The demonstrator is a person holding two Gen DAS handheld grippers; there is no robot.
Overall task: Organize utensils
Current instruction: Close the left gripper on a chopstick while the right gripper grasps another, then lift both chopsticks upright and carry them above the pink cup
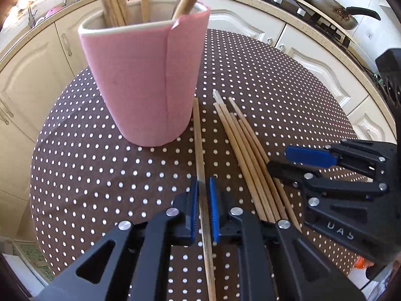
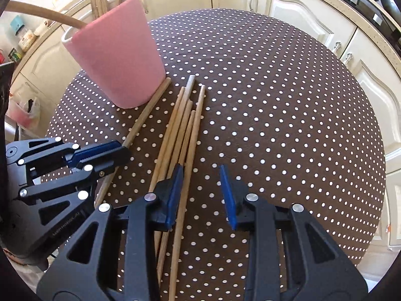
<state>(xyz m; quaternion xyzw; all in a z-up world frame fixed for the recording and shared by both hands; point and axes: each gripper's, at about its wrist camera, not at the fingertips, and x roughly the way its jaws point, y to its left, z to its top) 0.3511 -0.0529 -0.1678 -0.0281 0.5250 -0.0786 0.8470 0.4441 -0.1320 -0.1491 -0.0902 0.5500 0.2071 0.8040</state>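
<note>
A pink cup (image 1: 142, 87) (image 2: 117, 62) holding several wooden chopsticks stands on the table. My left gripper (image 1: 203, 200) (image 2: 124, 148) is shut on a single chopstick (image 1: 199, 138) (image 2: 147, 110), which lies flat with its far tip against the cup's base. To its right lies a loose bundle of chopsticks (image 1: 245, 155) (image 2: 180, 125). My right gripper (image 2: 201, 193) (image 1: 278, 159) hangs low over the near part of that bundle. Its jaws are open, with the rightmost chopstick between them beside the left pad (image 2: 174, 193) and the others under or left of that finger.
The round table (image 1: 100, 163) (image 2: 275, 125) has a brown cloth with white dots. Cream cabinets (image 1: 30, 70) (image 2: 295, 15) curve around behind it. A frying pan (image 1: 330, 7) sits on the stove at the far right.
</note>
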